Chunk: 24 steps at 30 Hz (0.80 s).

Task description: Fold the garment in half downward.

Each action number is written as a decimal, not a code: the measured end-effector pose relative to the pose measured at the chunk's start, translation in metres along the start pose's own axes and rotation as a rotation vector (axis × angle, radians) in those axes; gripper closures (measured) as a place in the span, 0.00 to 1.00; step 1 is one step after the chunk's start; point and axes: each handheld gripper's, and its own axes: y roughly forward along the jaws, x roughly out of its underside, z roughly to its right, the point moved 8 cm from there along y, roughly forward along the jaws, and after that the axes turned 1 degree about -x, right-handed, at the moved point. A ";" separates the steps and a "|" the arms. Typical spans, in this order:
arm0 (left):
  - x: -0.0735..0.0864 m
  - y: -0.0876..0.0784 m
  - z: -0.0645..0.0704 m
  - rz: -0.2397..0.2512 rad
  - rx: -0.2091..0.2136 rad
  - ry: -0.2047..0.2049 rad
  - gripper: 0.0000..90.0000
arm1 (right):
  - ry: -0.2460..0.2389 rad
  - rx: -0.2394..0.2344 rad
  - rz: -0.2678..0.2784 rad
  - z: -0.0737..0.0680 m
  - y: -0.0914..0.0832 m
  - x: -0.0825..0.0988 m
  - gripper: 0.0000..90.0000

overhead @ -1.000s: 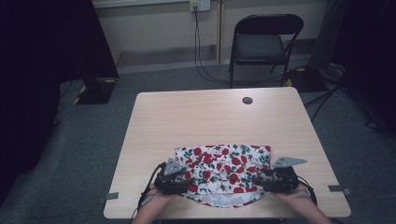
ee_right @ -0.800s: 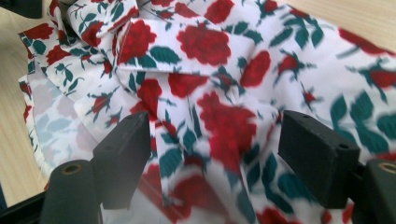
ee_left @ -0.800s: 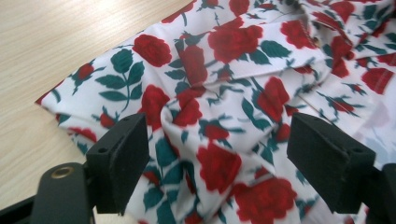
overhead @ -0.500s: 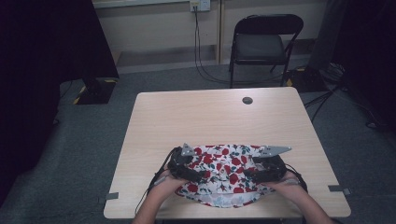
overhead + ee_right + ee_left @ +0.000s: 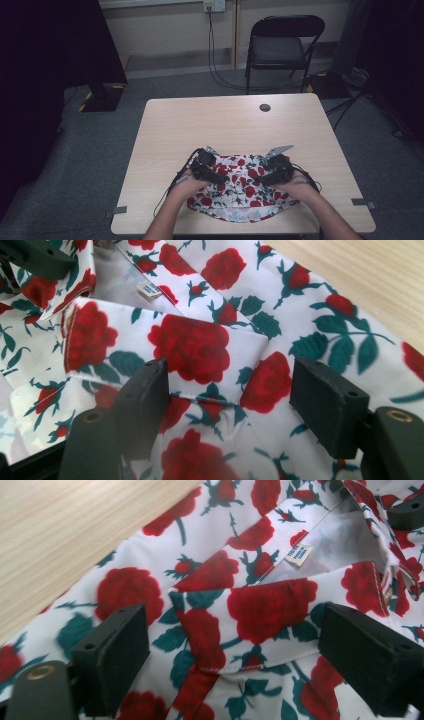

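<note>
At the near edge of the tabletop (image 5: 165, 125), two forearms came in from the bottom of the high view, each hand holding a claw over a rose-print shirt (image 5: 240, 192). The shirt lay bunched on the near half of the tabletop, close to its front edge.

The left claw (image 5: 220, 178) sat on the shirt's left part, tips pointing inward. Its jaws had just been opening and stood apart, with a folded flap of fabric between them but not pinched. The right claw (image 5: 257, 178) mirrored it on the shirt's right part; its jaws also stood apart, straddling a stitched fold without pressing it.

Past the jaws, in the left gripper view, the collar opening showed a small label (image 5: 300, 555).

Farther off, a dark disc (image 5: 265, 107) lay near the far edge. Beyond the tabletop stood a black chair (image 5: 280, 50).
</note>
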 end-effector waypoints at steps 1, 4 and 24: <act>0.000 0.002 0.001 -0.006 0.001 0.007 0.20 | 0.003 -0.002 -0.004 0.001 0.002 -0.001 0.34; 0.001 0.005 0.004 -0.016 -0.034 0.025 0.27 | 0.003 -0.013 -0.024 -0.001 0.007 -0.002 0.36; 0.004 -0.016 0.026 0.063 -0.017 0.155 0.69 | -0.101 -0.053 -0.020 -0.021 -0.005 -0.002 0.88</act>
